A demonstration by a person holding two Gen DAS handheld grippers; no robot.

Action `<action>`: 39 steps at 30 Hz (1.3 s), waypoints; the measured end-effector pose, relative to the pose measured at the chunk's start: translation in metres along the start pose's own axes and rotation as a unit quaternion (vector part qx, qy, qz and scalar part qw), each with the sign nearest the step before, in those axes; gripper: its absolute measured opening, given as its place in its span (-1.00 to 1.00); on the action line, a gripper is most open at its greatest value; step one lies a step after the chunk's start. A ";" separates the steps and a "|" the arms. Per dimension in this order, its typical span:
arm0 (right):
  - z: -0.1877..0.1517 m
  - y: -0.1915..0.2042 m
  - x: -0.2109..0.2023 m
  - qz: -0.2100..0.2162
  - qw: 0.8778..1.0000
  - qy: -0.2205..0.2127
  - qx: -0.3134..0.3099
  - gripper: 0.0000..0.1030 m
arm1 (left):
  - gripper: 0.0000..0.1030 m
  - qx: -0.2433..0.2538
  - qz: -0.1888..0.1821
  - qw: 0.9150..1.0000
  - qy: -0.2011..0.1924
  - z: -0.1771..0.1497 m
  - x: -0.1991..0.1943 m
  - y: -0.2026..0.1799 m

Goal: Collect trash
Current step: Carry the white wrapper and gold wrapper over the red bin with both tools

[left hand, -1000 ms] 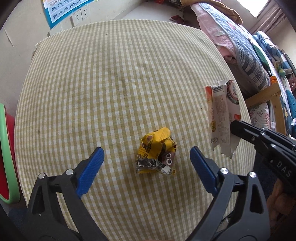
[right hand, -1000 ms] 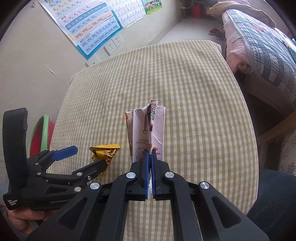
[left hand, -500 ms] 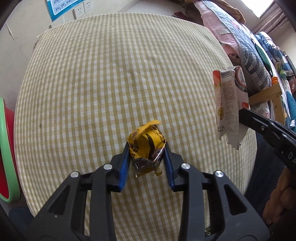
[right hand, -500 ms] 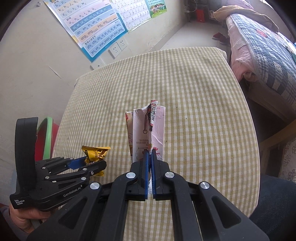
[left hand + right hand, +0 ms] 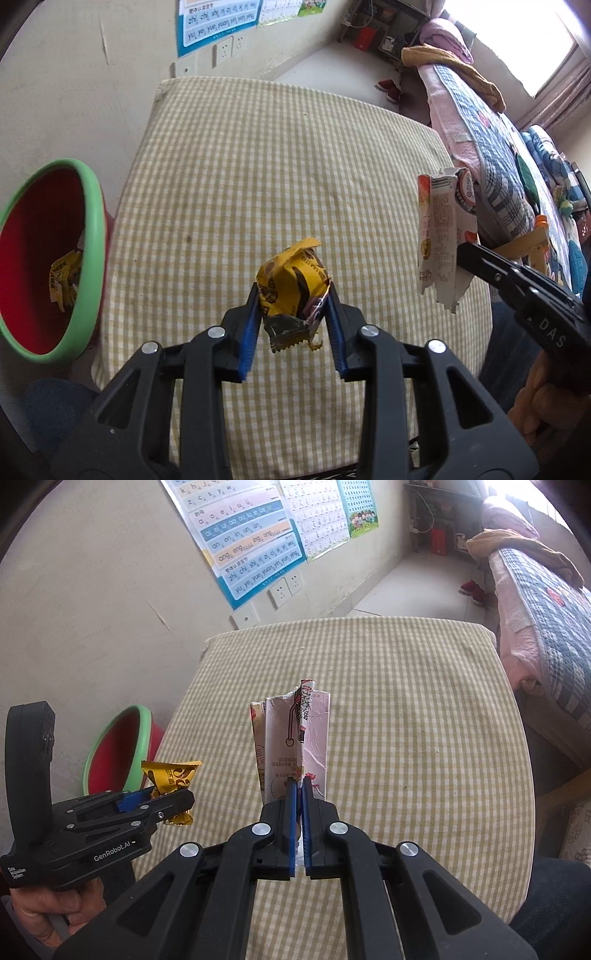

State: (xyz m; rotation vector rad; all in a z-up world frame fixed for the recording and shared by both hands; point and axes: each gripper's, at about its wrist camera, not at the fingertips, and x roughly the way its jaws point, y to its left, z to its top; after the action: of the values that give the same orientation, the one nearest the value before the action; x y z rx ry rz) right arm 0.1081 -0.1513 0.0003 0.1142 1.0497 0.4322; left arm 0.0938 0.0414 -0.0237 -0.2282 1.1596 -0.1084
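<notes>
Two pieces of trash are off the bench [image 5: 295,155] at once.

Left wrist view: the left tool [image 5: 291,317] is clenched on a crumpled yellow wrapper [image 5: 291,288], its blue pads pressing both sides of the wad. A second ago those jaws stood wide around the wrapper as it lay on the checked cloth; they have since closed on it, and the wrapper now hangs clear of the cloth. The red basin [image 5: 92,236] with the green rim, barely showing at the edge before, now fills the left side, with another yellow wrapper already inside. At the right, the other tool carries a flattened white packet [image 5: 443,236].

Right wrist view: the right tool [image 5: 298,812] is pinched tight on the lower end of the packet [image 5: 291,746], which stands upright above the jaws, as it did a second ago. The bench looks farther below than before. The left tool [image 5: 162,797] shows at the left with the wrapper [image 5: 173,775], the basin [image 5: 122,738] behind it.

Both pieces look feather-light, thin and crinkly. The wrapper is probably slick foil that springs back, so a squeeze across its bulk suits it. The packet is floppy and best held at a flat end.
</notes>
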 end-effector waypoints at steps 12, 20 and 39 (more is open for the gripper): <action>0.018 0.077 0.005 0.025 0.997 -0.012 -0.070 -0.94 | -0.38 -0.059 0.014 0.996 -0.063 -0.002 -0.054 0.055; 0.030 0.136 0.019 0.051 0.991 -0.010 -0.121 -0.94 | -0.38 -0.114 0.033 0.989 -0.091 -0.006 -0.079 0.105; 0.045 0.258 0.075 0.114 0.970 0.019 -0.216 -0.94 | -0.38 -0.227 0.073 0.963 -0.123 -0.026 -0.122 0.230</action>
State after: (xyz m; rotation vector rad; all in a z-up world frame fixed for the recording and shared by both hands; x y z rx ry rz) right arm 0.1037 0.1184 0.0382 -0.1644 0.9609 0.8644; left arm 0.0141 0.2867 0.0214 -0.5441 0.9360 0.3134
